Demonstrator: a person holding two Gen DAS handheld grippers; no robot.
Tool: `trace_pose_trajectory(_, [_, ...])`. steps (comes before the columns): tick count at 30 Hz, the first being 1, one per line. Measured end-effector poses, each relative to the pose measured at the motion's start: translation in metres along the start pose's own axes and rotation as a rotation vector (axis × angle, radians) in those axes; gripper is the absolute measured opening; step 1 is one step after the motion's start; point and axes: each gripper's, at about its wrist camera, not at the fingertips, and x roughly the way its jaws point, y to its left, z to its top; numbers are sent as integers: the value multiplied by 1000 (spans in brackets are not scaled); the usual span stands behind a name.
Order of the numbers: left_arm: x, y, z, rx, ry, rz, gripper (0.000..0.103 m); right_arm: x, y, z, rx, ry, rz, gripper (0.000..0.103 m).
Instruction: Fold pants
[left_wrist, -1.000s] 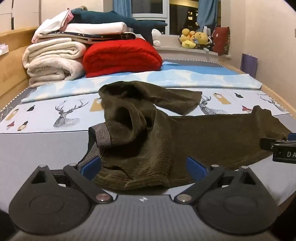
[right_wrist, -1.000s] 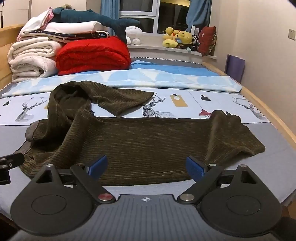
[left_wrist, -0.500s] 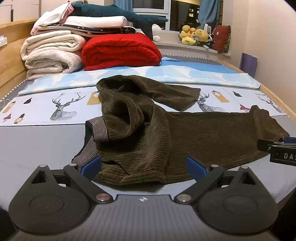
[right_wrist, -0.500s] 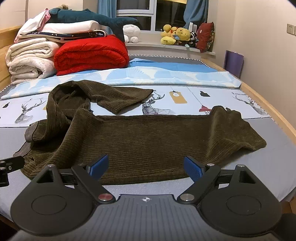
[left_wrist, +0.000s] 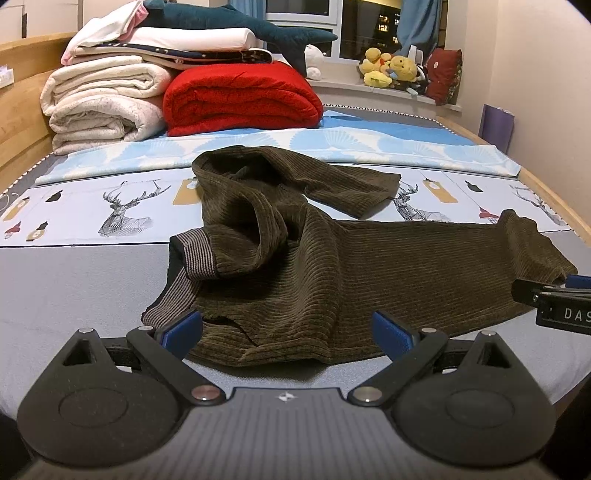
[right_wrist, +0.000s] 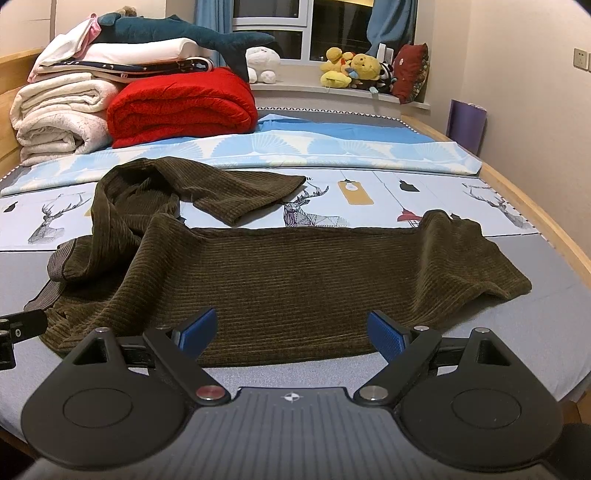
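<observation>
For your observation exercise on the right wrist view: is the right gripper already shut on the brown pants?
No: the right gripper is open, empty, at the near edge of the pants lying on the bed.

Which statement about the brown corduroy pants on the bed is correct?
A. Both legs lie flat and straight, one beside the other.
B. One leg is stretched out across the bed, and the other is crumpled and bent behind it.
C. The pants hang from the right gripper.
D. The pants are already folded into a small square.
B: on the pants, the near leg lies stretched sideways across the bed, while the far leg is bunched and bent behind it.
</observation>
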Motion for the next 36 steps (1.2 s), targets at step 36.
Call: trace_pose_trajectory(36, [0,-4,0,10,-6,-11,99,1,6,1,-6,-5,10,90])
